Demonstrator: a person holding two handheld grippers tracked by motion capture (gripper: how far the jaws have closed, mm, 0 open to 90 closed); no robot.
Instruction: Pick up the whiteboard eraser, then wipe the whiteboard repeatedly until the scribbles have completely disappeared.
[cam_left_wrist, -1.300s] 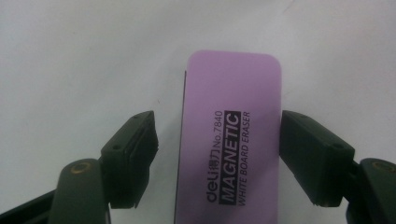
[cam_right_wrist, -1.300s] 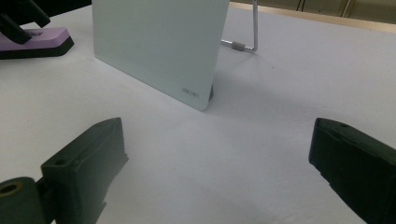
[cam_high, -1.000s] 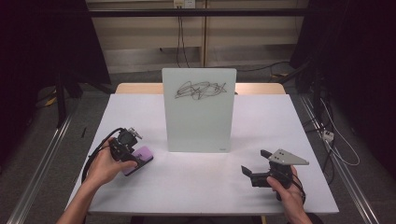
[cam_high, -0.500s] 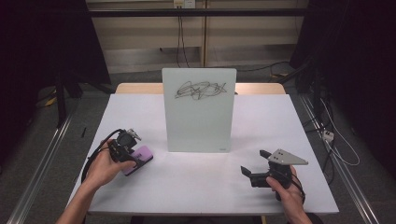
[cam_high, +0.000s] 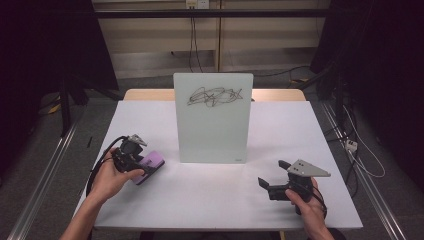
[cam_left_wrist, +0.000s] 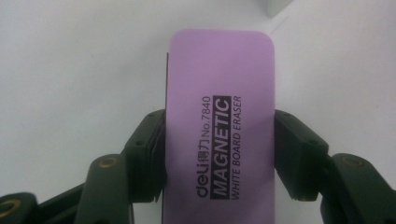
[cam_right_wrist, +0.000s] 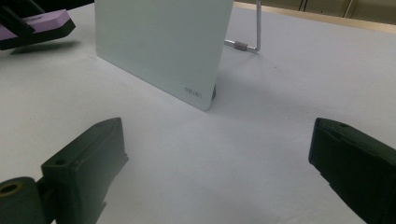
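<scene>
The left tongs (cam_high: 142, 168) are clamped on the purple eraser (cam_high: 149, 165), one jaw on each long side around its middle, as the left gripper view makes plain: the printed label "MAGNETIC WHITE BOARD ERASER" lies between the two jaws and the eraser (cam_left_wrist: 219, 126) reaches out ahead of them. Compared with a second ago, very little has moved; the left tongs and eraser sit at nearly the same spot near the left part of the desk (cam_high: 210, 200), perhaps shifted slightly. In the right gripper view the eraser (cam_right_wrist: 35, 25) throws a shadow on the desk beneath it, which suggests it is just lifted clear, though I cannot tell for sure. The right tongs (cam_high: 274, 183) have not moved either; they rest low on the desk with jaws spread wide and nothing between them, well to the side of the whiteboard (cam_high: 213, 117). That board stands upright ahead of both tongs, with a black scribble (cam_high: 214, 96) near its top. My reading is that the grasp is now settled and the carrying has not begun: the eraser has to travel up and forward from the left tongs' place to the scribble.
</scene>
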